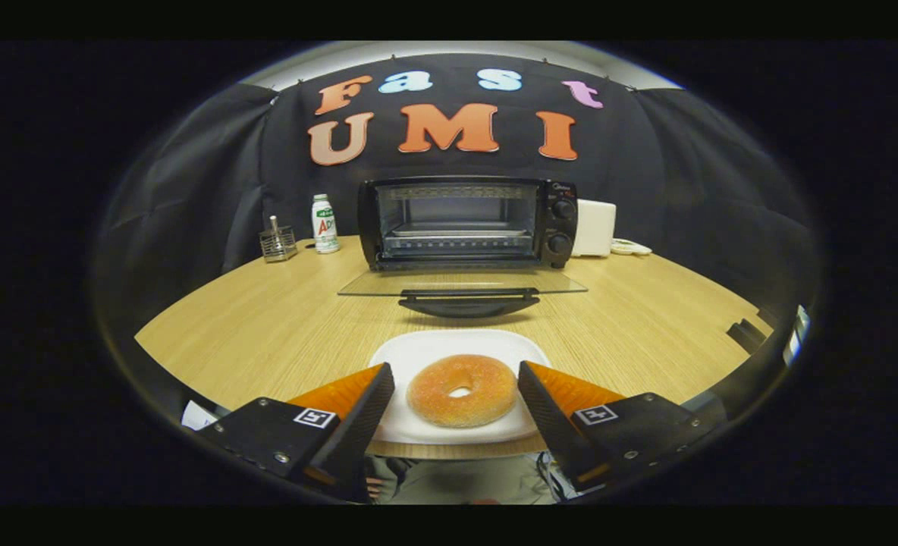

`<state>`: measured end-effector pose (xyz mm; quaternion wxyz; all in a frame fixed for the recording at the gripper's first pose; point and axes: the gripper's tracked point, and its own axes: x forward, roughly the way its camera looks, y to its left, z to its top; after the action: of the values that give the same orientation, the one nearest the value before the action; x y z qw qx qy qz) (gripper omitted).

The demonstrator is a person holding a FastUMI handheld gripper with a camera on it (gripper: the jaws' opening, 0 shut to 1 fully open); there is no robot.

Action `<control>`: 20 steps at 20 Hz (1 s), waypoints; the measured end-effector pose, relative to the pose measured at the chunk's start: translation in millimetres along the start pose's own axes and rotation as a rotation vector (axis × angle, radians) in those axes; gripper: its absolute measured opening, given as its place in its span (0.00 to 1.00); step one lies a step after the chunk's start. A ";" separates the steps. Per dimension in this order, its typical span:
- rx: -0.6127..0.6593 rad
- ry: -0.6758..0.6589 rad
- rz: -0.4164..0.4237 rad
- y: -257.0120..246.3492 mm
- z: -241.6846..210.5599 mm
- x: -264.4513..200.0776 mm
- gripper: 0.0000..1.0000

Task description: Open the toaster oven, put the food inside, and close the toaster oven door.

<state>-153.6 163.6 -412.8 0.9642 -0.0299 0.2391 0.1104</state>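
Your gripper has its fingers spread wide apart, and the doughnut sits right between them on the white plate, touched by neither finger as far as you can see. That is the relation to mind: the food is centred in the gap, and being a round ring it has no long axis to line up with, so a straight closing should catch it on both sides. The plate lies near the close edge of the counter. Straight beyond it the toaster oven stands with its glass door already dropped flat toward you, so the opening step looks done. Once you hold the doughnut, your path runs straight ahead over the door's handle into the cavity.
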 end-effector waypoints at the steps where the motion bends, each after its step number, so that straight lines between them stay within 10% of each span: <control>1: 0.000 0.007 0.001 -0.9 -1.8 1.2 0.98; 20: 0.000 0.063 0.044 4.8 -6.9 13.0 0.83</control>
<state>-146.6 170.0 -425.0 0.9536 -0.0278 0.2698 0.1308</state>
